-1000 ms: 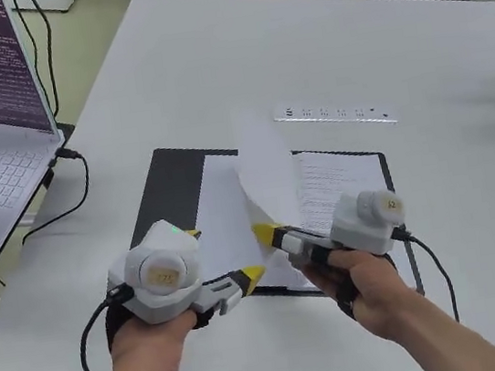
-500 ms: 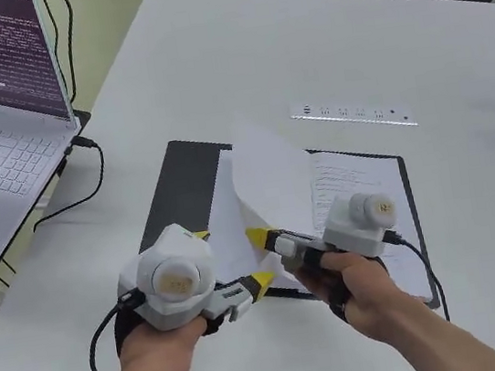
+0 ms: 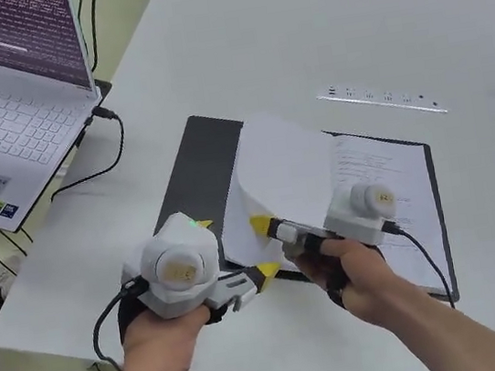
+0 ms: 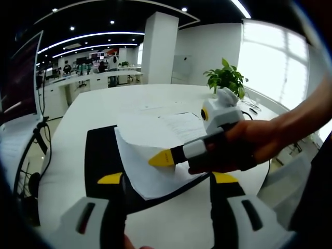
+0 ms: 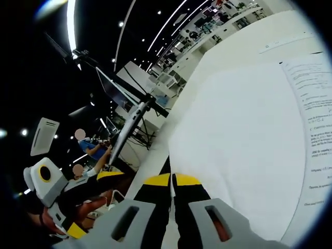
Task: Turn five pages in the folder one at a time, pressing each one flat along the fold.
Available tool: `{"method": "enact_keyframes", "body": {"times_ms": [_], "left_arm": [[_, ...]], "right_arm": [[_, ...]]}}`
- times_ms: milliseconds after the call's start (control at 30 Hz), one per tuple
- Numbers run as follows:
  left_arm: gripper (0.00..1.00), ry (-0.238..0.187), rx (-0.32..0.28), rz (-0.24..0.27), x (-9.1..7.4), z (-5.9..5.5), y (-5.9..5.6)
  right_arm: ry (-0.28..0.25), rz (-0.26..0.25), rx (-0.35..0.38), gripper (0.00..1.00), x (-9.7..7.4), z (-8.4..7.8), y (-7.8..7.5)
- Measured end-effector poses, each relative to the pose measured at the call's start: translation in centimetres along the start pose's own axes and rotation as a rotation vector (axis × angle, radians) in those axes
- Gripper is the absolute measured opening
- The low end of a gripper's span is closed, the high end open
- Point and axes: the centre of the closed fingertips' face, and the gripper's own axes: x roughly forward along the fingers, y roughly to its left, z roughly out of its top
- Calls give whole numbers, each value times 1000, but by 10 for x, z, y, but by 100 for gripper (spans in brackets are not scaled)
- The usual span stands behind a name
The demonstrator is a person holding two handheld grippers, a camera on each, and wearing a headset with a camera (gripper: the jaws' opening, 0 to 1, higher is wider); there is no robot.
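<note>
A black folder (image 3: 188, 168) lies open on the white table, with printed pages (image 3: 394, 179) on its right half. One white page (image 3: 284, 166) is lifted and curls over toward the left half. My right gripper (image 3: 262, 228) is shut on that page's lower edge, and in the right gripper view its yellow-tipped jaws (image 5: 172, 180) meet on the sheet (image 5: 238, 119). My left gripper (image 3: 236, 248) is open just left of it at the folder's near edge. Its jaws (image 4: 167, 178) stand wide apart around the page's corner (image 4: 150, 179) without touching it.
An open laptop (image 3: 5, 100) sits at the far left, with a black cable (image 3: 102, 164) running toward the folder. A white power strip (image 3: 383, 100) lies beyond the folder. The table's near edge (image 3: 86, 351) is just behind my hands.
The right gripper has carried the lifted page leftward over the fold, so it leans further over the left half. The head camera has shifted. The left gripper stays open nearby.
</note>
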Motion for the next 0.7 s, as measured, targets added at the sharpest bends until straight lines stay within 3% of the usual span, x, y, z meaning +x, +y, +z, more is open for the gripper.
{"method": "enact_keyframes", "body": {"times_ms": [400, 533, 700], "left_arm": [[66, 6, -27, 25, -5, -6, 14], [66, 9, -37, 34, -5, -6, 17], [65, 4, -48, 44, -6, -5, 21]], "right_arm": [[32, -47, 80, 0, 18, -18, -25], [51, -62, 71, 1, 25, -24, -29], [64, -56, 84, 14, 32, -31, -27]]}}
